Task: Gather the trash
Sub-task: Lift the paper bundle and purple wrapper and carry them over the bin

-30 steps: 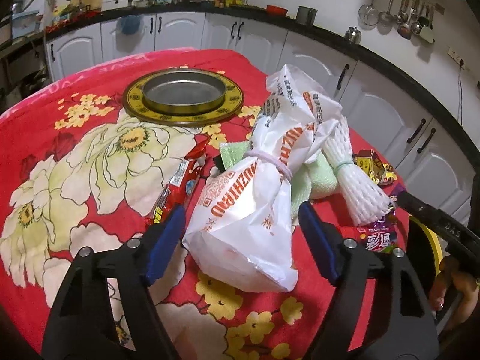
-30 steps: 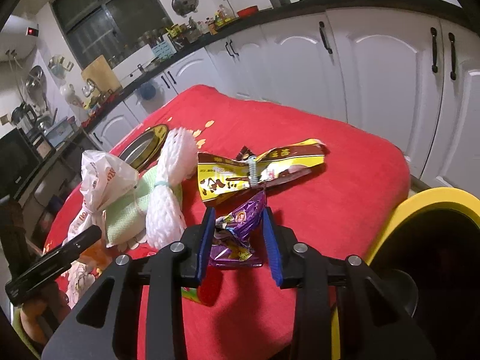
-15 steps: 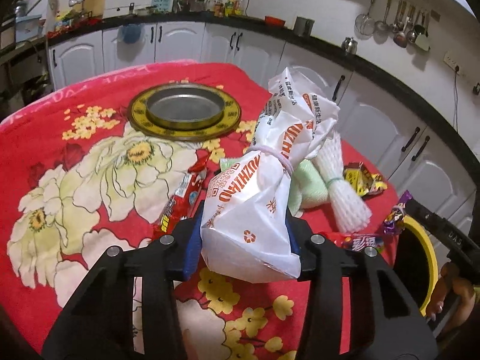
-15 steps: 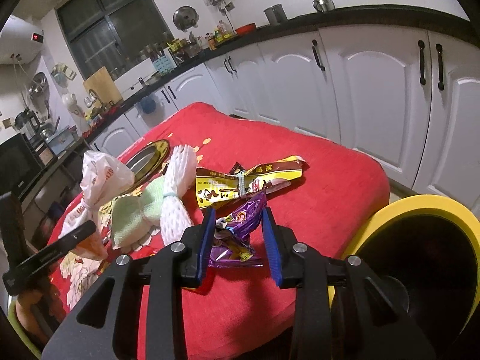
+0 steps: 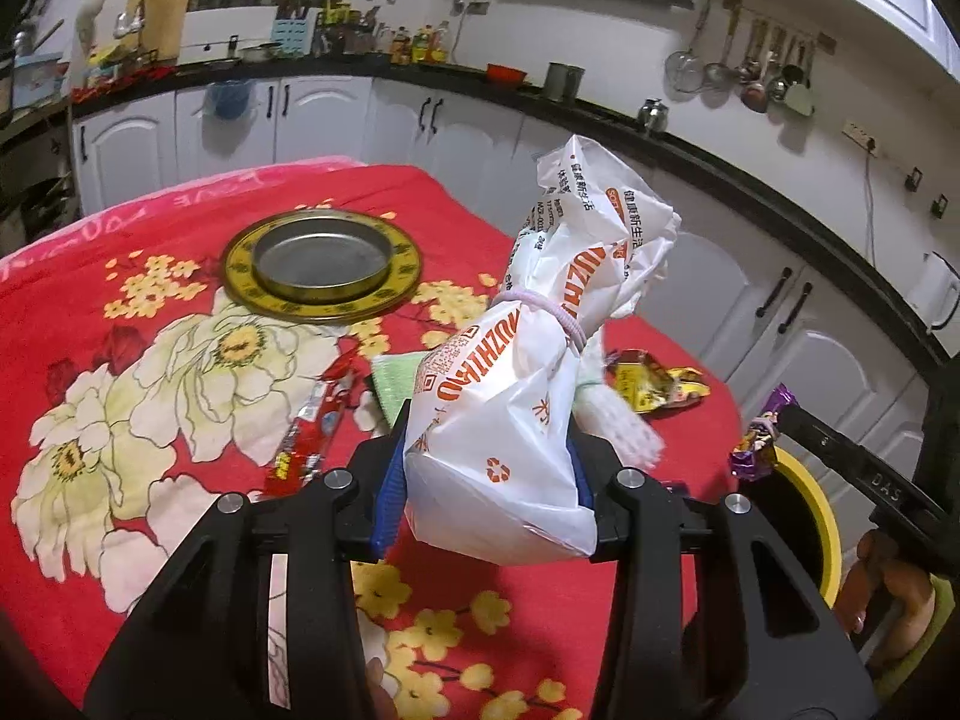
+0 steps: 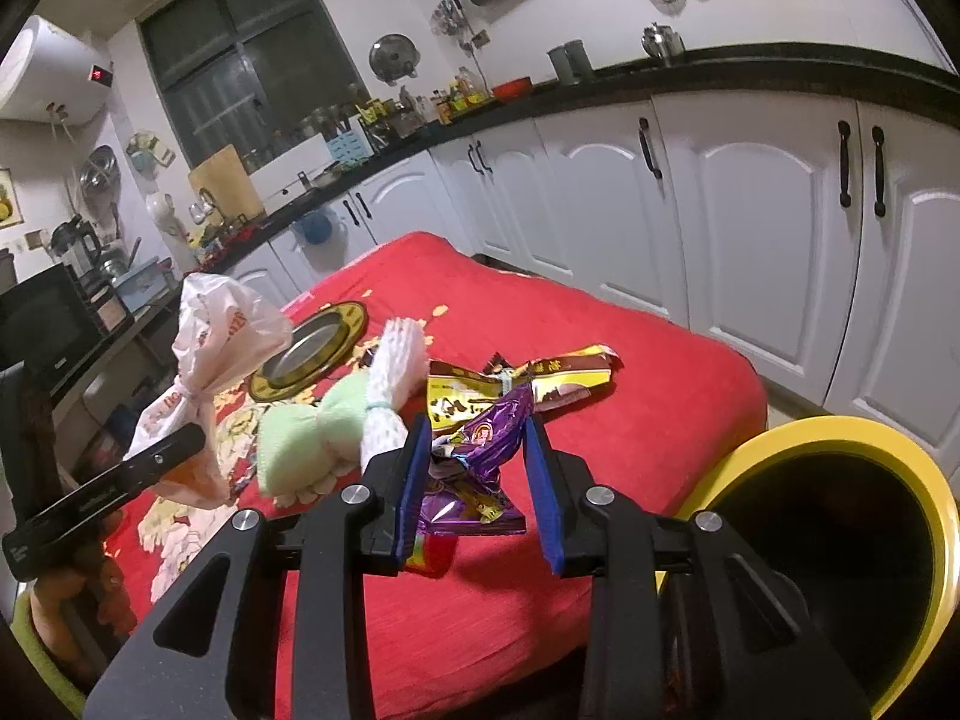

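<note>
My left gripper [image 5: 486, 474] is shut on a tied white plastic bag [image 5: 528, 372] with orange print and holds it above the red tablecloth. The bag also shows in the right wrist view [image 6: 210, 354]. My right gripper [image 6: 480, 480] is shut on a purple snack wrapper [image 6: 480, 462], lifted off the cloth; it also shows in the left wrist view [image 5: 759, 441]. A yellow-rimmed black bin [image 6: 840, 546] stands at the table's right edge, just right of my right gripper.
On the table lie a white foam net [image 6: 390, 402], a green cloth bundle [image 6: 300, 450], a yellow-brown wrapper [image 6: 528, 384], a red wrapper [image 5: 306, 432] and a round metal pan inset [image 5: 321, 264]. White cabinets [image 6: 750, 228] surround the table.
My left gripper shut on the white bag and lifted it. My right gripper raised the purple wrapper off the cloth and moved toward the bin.
</note>
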`<state>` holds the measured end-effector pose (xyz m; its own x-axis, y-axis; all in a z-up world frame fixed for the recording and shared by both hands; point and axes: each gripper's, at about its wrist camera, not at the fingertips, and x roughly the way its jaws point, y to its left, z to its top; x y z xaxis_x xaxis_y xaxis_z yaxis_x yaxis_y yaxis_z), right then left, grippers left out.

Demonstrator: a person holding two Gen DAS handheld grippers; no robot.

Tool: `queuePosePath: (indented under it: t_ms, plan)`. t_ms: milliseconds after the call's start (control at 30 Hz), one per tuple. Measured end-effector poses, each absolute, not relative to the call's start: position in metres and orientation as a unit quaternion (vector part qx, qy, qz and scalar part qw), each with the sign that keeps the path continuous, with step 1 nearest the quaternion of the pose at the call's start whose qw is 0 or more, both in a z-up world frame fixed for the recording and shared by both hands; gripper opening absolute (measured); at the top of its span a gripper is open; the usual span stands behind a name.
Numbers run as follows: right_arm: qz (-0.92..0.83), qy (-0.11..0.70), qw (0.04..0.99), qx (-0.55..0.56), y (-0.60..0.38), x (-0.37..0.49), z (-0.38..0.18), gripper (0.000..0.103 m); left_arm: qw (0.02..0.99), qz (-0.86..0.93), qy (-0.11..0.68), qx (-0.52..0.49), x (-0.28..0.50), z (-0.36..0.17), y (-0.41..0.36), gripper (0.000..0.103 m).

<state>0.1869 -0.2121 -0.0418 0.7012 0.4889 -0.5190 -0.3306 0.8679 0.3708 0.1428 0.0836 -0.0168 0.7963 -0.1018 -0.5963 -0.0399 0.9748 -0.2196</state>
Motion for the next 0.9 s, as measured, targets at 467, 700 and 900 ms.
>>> queuePosePath:
  t_ms: [467,700,900]
  plan:
    - [0.220,0.280,0.927,0.117,-0.232,0.167,-0.019,0.030,0.945,-0.058,0.308,-0.095,0.135,-0.009,0.051,0.035]
    - [0.207,0.265,0.935,0.112,-0.248,0.156,-0.013,0.030,0.944,-0.077,0.308,-0.087,0.132,-0.008,0.034,0.035]
    - [0.189,0.255,0.941,0.113,-0.266,0.147,-0.008,0.030,0.944,-0.096,0.308,-0.076,0.130,-0.009,0.014,0.035]
